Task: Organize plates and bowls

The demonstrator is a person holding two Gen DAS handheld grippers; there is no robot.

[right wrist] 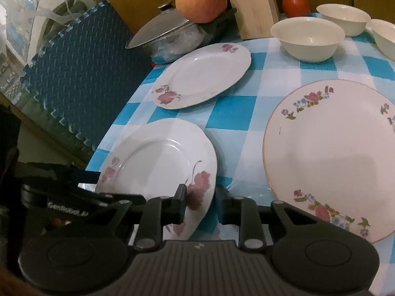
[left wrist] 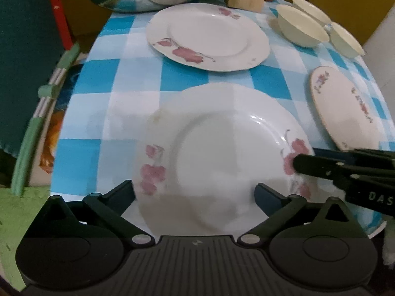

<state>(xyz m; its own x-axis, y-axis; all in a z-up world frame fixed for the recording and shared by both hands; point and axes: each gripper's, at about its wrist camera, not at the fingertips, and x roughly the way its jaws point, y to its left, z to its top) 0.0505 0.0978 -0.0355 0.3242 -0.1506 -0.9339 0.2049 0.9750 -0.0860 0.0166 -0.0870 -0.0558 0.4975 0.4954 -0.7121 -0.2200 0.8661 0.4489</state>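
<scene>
Plates and bowls sit spread over our blue-checked tablecloth. Nearest us, the pink-flowered plate lies between the spread fingers of our left gripper, which stands wide apart around its near rim without clamping it. Our right gripper straddles that same plate's right edge, one finger over the rim and one outside it, with a gap showing, so it has not closed; from the right wrist the plate looks tilted, its right edge lifted off the cloth. Beyond the left gripper rests a second pink-flowered plate. Just right of the right gripper lies the gold-rimmed floral plate. Farther ahead to the right stand three white bowls, close together. Ahead to the left we see a lidded steel pot with an apple behind it.
</scene>
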